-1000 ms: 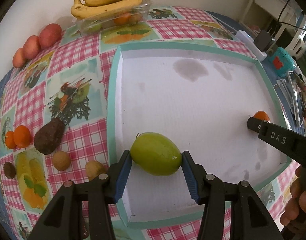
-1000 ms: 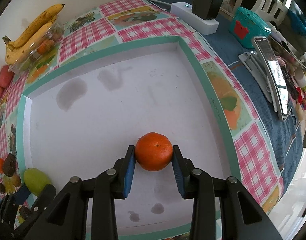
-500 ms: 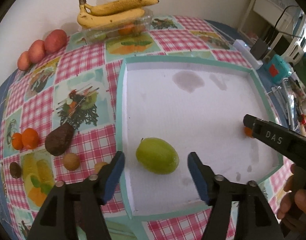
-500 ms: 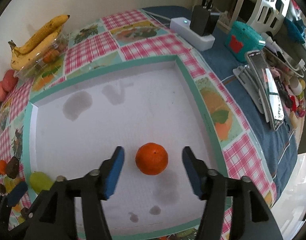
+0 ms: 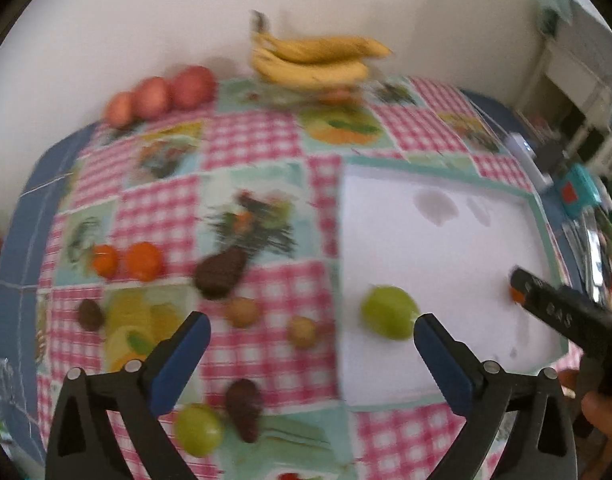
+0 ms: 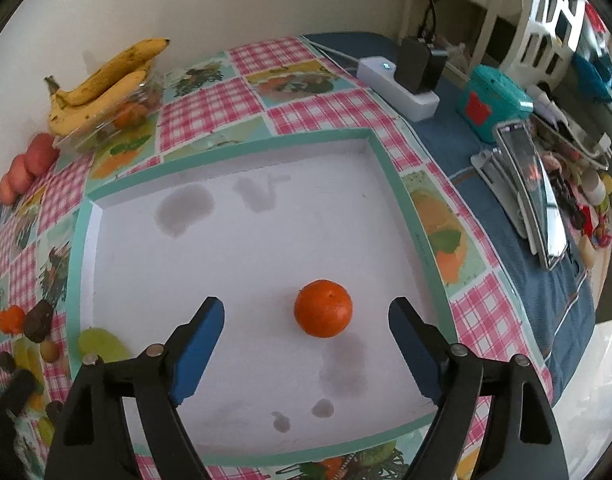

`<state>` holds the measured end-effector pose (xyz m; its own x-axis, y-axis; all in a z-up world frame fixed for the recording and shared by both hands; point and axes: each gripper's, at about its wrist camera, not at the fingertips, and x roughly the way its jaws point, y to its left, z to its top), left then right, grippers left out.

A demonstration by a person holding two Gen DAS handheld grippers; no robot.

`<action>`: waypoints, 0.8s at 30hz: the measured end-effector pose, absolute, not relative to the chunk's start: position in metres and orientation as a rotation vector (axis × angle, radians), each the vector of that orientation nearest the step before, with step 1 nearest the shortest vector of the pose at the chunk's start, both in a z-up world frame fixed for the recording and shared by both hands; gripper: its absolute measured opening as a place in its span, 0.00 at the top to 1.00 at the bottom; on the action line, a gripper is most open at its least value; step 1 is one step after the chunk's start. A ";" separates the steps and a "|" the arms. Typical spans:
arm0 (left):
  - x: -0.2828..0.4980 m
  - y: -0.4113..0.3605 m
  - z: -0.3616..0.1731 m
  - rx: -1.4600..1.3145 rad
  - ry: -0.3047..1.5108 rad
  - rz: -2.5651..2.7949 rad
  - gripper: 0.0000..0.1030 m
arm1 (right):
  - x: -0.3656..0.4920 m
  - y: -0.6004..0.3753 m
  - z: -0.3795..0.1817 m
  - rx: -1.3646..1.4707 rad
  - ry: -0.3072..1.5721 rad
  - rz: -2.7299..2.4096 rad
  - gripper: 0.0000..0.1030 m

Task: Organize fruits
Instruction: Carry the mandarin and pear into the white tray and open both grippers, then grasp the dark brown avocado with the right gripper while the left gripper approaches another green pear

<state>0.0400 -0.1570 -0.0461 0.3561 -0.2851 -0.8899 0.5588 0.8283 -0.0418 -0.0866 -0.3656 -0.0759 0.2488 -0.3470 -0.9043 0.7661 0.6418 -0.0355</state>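
A shallow white tray with a teal rim (image 6: pixel 405 200) (image 5: pixel 545 216) lies on the checked tablecloth. Inside it rest a green mango (image 5: pixel 389 312) (image 6: pixel 100 344) near the left wall and an orange tangerine (image 6: pixel 323 308) toward the right. My right gripper (image 6: pixel 306 322) is open and raised, with the tangerine lying free between and beyond its fingers. My left gripper (image 5: pixel 311 336) is open and hangs over the cloth left of the tray, above two small brown kiwis (image 5: pixel 242 312). The blurred left wrist view also shows an avocado (image 5: pixel 222 276), two tangerines (image 5: pixel 144 260), another green fruit (image 5: pixel 198 430) and a dark fruit (image 5: pixel 244 408).
Bananas (image 6: pixel 102 80) lie on a clear plastic box at the back by the wall, with red apples (image 5: pixel 162 92) to their left. Right of the tray are a white power strip (image 6: pixel 397 88), a teal box (image 6: pixel 493 104) and a phone (image 6: pixel 529 184). A hand (image 5: pixel 597 412) holds the right gripper.
Both grippers opened and let go, the left of the green mango and the right of the tangerine. Both then drew back and up; the left one swung left over the cloth.
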 end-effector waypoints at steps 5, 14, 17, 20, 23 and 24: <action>0.060 -0.108 -0.029 0.178 1.025 -0.455 0.00 | -0.081 -0.348 -0.065 0.404 1.025 -0.739 0.17; 0.080 -0.025 -0.015 0.016 0.967 -0.305 0.00 | -0.065 -0.304 -0.051 0.372 0.960 -0.580 0.17; 0.081 -0.003 -0.012 -0.022 0.936 -0.266 0.00 | -0.054 -0.283 -0.047 0.365 0.947 -0.462 0.17; 0.084 0.015 -0.009 -0.044 0.914 -0.226 0.00 | -0.042 -0.265 -0.049 0.369 0.991 -0.392 0.17; 0.086 0.026 -0.009 -0.075 0.932 -0.241 0.00 | -0.033 -0.247 -0.051 0.394 1.009 -0.320 0.17; 0.087 0.029 -0.010 -0.082 0.947 -0.257 0.00 | -0.032 -0.240 -0.051 0.397 1.007 -0.301 0.17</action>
